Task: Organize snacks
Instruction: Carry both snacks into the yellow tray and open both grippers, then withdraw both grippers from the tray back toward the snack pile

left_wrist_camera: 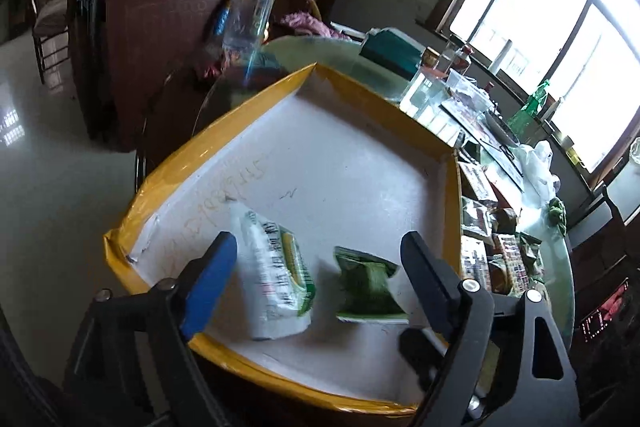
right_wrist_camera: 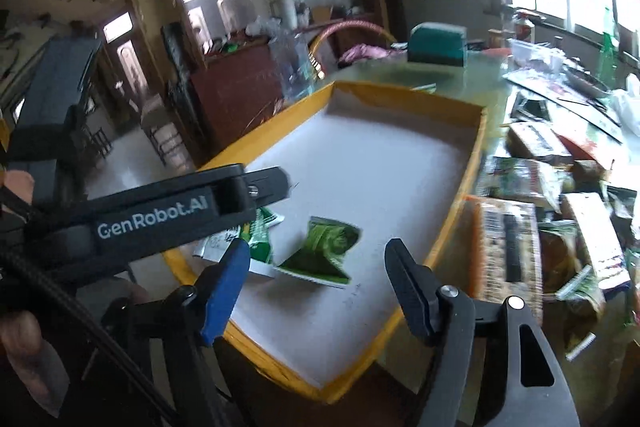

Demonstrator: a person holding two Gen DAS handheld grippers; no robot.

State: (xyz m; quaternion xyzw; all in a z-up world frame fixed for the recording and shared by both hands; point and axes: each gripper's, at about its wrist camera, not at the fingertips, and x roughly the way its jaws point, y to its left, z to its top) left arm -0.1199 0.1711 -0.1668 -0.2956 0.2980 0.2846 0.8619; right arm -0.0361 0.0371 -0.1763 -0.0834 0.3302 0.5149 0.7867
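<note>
Both the left gripper (left_wrist_camera: 320, 263) and right gripper (right_wrist_camera: 316, 267) were wide and empty; careless reaching could push the green packet (left_wrist_camera: 366, 285) out of the tray (left_wrist_camera: 256, 103).

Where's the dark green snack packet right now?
The dark green packet lies flat inside the yellow-rimmed tray, near its front edge, just right of the white-and-green packet.

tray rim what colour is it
Yellow-orange rim around a white floor, clearest in the left wrist view.
</note>
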